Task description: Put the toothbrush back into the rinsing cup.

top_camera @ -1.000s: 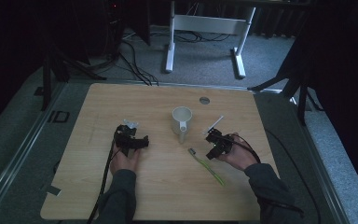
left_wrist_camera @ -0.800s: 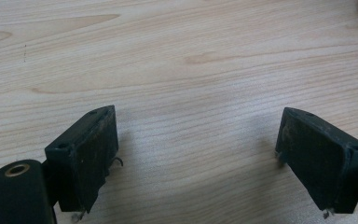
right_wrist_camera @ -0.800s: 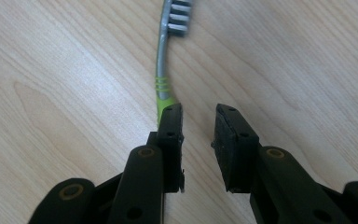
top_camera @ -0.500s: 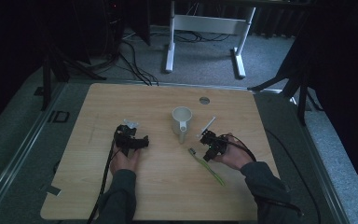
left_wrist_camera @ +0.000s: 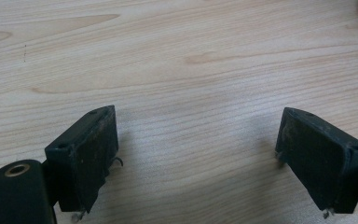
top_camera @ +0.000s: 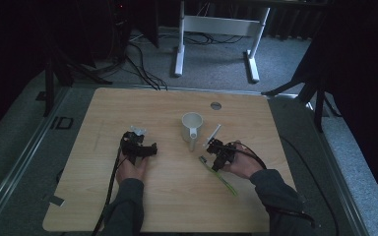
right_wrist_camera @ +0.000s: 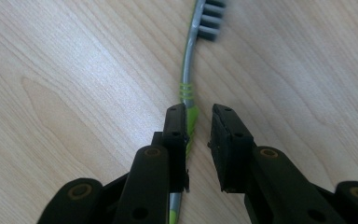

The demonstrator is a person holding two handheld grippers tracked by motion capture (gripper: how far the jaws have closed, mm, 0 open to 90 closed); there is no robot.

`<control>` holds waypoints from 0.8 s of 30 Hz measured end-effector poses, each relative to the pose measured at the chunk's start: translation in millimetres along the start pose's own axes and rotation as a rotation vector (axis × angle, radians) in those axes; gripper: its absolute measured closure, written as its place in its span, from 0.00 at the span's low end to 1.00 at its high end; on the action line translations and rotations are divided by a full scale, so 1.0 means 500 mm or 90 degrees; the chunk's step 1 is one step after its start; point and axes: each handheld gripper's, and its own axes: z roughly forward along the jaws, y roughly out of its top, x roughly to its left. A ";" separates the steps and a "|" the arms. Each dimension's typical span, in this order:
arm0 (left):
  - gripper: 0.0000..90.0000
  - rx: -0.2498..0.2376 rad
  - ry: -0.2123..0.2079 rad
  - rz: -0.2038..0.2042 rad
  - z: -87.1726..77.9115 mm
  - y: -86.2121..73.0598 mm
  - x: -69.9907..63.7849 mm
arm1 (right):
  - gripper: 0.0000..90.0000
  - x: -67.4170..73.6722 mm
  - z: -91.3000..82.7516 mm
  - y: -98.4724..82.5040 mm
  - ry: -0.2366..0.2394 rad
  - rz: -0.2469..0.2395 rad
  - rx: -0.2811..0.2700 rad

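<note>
Right tool (right_wrist_camera: 199,122) narrower around toothbrush (right_wrist_camera: 189,74)

Wooden table (top_camera: 128,206): white mug (top_camera: 192,126), green toothbrush (top_camera: 221,179), possibly round grommet (top_camera: 216,105).

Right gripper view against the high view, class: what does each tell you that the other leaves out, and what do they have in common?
Right gripper view: close detail of the toothbrush, with grey bristles and a green-banded handle lying against one jaw of the right gripper. Its jaws have just been closing, and a gap remains beside the other jaw. High view: the white mug, the left gripper and the whole table. Shared: toothbrush, right gripper, wooden tabletop.
</note>
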 end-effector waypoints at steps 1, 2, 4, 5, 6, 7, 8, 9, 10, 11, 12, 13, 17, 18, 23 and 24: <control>0.15 0.000 0.000 0.000 0.000 0.000 0.000 | 0.84 0.002 0.003 0.001 0.000 -0.002 0.005; 0.15 0.000 0.000 0.000 0.000 0.000 0.000 | 0.84 0.003 0.005 0.002 0.000 -0.006 0.007; 0.15 0.000 0.000 0.000 0.000 0.000 0.000 | 0.84 0.005 0.007 0.002 0.002 -0.005 0.010; 0.15 0.000 0.000 0.000 0.000 0.000 0.000 | 0.84 0.006 0.008 0.003 0.003 -0.007 0.013; 0.15 0.000 0.000 0.000 0.000 0.000 0.000 | 0.84 0.007 0.009 0.003 0.002 -0.009 0.015; 0.15 0.000 0.000 0.000 0.000 0.000 0.000 | 0.84 0.007 0.011 0.003 0.003 -0.012 0.016; 0.15 0.000 0.000 0.000 0.000 0.000 0.000 | 0.84 0.009 0.012 0.003 0.003 -0.010 0.018; 0.15 0.000 0.000 0.000 0.000 0.000 0.000 | 0.84 0.009 0.012 0.003 0.003 -0.010 0.018; 0.15 0.000 0.000 0.000 0.000 0.000 0.000 | 0.84 0.009 0.013 0.003 0.002 -0.010 0.021; 0.15 0.000 0.000 0.000 0.000 0.000 0.000 | 0.84 0.010 0.016 0.003 0.002 -0.011 0.025; 0.15 0.000 0.000 0.000 0.000 0.000 0.000 | 0.84 0.011 0.018 0.003 0.003 -0.011 0.026; 0.15 0.000 0.000 0.000 0.000 0.000 0.000 | 0.84 0.011 0.018 0.003 0.003 -0.011 0.026; 0.15 0.000 0.000 0.000 0.000 0.000 0.000 | 0.84 0.012 0.023 0.004 0.004 -0.011 0.036; 0.15 0.000 0.000 0.000 0.000 0.000 0.000 | 0.84 0.012 0.025 0.004 0.004 -0.011 0.039; 0.15 0.000 0.000 0.000 0.000 0.000 0.000 | 0.84 0.015 0.031 0.005 -0.002 -0.022 0.055; 0.15 0.000 0.000 0.000 0.000 0.000 0.000 | 0.84 0.016 0.032 0.005 -0.003 -0.021 0.057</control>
